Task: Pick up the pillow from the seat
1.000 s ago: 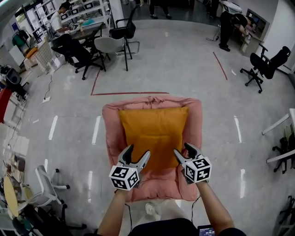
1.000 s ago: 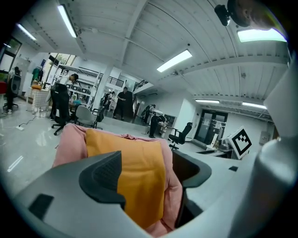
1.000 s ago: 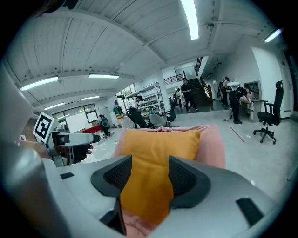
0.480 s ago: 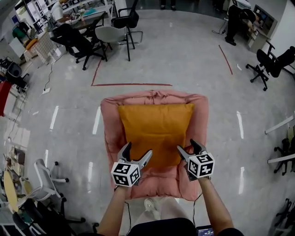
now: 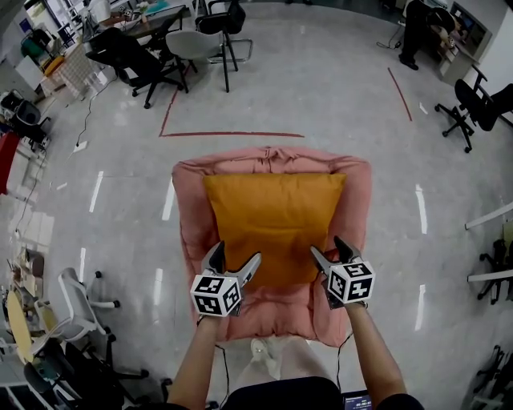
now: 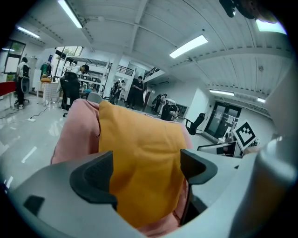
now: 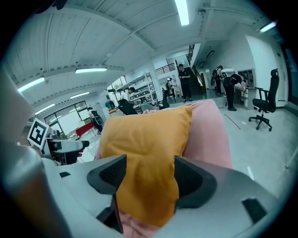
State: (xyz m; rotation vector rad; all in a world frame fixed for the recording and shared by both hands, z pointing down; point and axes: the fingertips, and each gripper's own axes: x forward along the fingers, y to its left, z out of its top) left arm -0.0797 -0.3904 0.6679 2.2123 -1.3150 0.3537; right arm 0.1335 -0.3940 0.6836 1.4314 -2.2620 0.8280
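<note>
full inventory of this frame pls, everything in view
pillow: 1, orange, on the seat against its back
seat: 1, pink, padded, mid-floor
tape lines: red, on grey floor behind the seat
office chairs: several, mostly black, one grey, one white, around the room's edges
person: 1, dark clothes, far top right
left gripper: 1, grey with marker cube, open, jaws just been opening, pillow's near left corner lined up between them, not pinched
right gripper: 1, same build, open, jaws just been opening, pillow's near right corner lined up between them, not pinched
</note>
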